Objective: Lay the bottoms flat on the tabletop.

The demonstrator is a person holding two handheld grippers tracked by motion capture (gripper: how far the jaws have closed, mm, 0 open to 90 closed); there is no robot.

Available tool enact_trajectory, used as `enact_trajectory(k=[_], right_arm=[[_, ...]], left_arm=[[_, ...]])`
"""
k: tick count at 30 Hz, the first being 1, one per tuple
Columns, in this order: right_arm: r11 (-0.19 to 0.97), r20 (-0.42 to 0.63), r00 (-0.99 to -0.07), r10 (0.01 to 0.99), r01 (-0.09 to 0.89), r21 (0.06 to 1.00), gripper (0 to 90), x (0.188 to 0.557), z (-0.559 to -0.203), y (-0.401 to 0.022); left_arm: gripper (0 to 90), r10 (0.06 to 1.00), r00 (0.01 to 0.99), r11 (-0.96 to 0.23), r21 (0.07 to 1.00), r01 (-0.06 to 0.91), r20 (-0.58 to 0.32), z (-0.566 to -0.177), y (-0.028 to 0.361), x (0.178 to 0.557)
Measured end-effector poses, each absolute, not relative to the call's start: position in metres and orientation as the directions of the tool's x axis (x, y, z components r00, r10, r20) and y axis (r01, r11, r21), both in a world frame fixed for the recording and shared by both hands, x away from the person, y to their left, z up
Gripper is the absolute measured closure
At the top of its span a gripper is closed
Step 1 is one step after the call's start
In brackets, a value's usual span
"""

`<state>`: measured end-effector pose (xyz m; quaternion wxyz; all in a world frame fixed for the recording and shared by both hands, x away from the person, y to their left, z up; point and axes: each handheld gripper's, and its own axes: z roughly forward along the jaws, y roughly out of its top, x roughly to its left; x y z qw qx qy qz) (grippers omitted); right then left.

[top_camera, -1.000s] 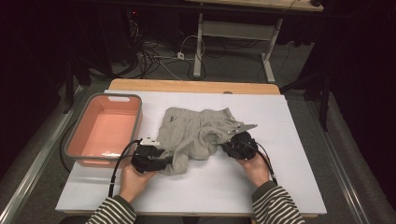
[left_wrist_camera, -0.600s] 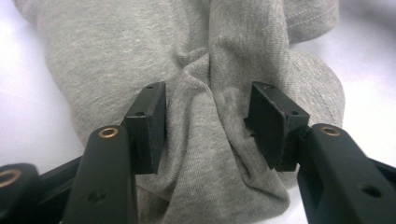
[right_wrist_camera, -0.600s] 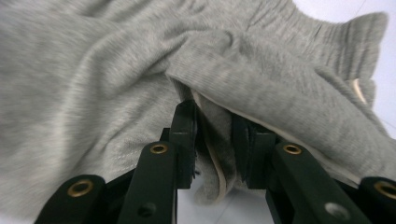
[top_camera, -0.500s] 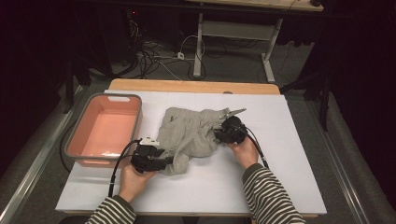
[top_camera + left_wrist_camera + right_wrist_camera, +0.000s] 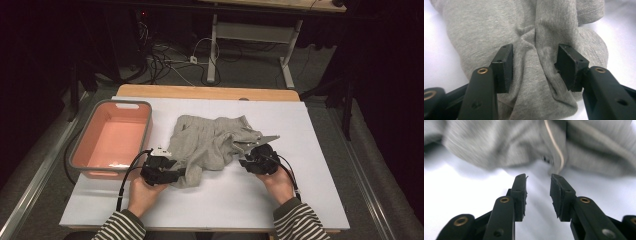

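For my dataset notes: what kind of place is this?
Probably a lab or workshop set up for recording: a white board-topped table, loose cables and a power strip on the floor, dark surroundings.

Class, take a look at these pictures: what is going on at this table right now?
A person in striped sleeves works a crumpled grey fabric garment on a white table with two tools. The left hand-held gripper is clamped on a bunched fold at the garment's near edge. The right hand-held gripper sits just short of the garment's right side, its jaws having just been opening with nothing between them. A pink plastic tub stands at the left.
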<state>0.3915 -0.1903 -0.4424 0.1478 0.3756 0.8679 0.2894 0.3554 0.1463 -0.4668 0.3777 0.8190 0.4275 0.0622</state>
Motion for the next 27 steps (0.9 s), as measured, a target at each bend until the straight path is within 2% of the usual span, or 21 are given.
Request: enact_trajectory(k=[8, 14, 18, 23, 27], right_arm=[[0.496, -0.004, -0.626, 0.780, 0.614, 0.614, 64.8, 0.415, -0.459, -0.187], [0.490, -0.002, -0.620, 0.785, 0.618, 0.615, 77.2, 0.422, -0.460, -0.184], [0.492, 0.014, -0.628, 0.778, 0.622, 0.609, 83.8, 0.421, -0.459, -0.186], [0.492, 0.032, -0.643, 0.765, 0.616, 0.615, 84.6, 0.410, -0.449, -0.190], [0.506, 0.032, -0.672, 0.740, 0.587, 0.632, 84.6, 0.392, -0.439, -0.191]], left_arm=[[49.8, 0.743, 0.633, -0.335, 0.698, 0.633, -0.216, -0.463, 0.147, 0.351], [49.9, 0.726, 0.653, -0.324, 0.730, 0.602, -0.216, -0.455, 0.147, 0.344], [49.9, 0.712, 0.668, -0.326, 0.742, 0.586, -0.215, -0.451, 0.146, 0.340], [49.8, 0.656, 0.720, -0.341, 0.762, 0.551, -0.227, -0.447, 0.140, 0.332], [49.8, 0.645, 0.735, -0.363, 0.763, 0.535, -0.209, -0.446, 0.134, 0.329]])
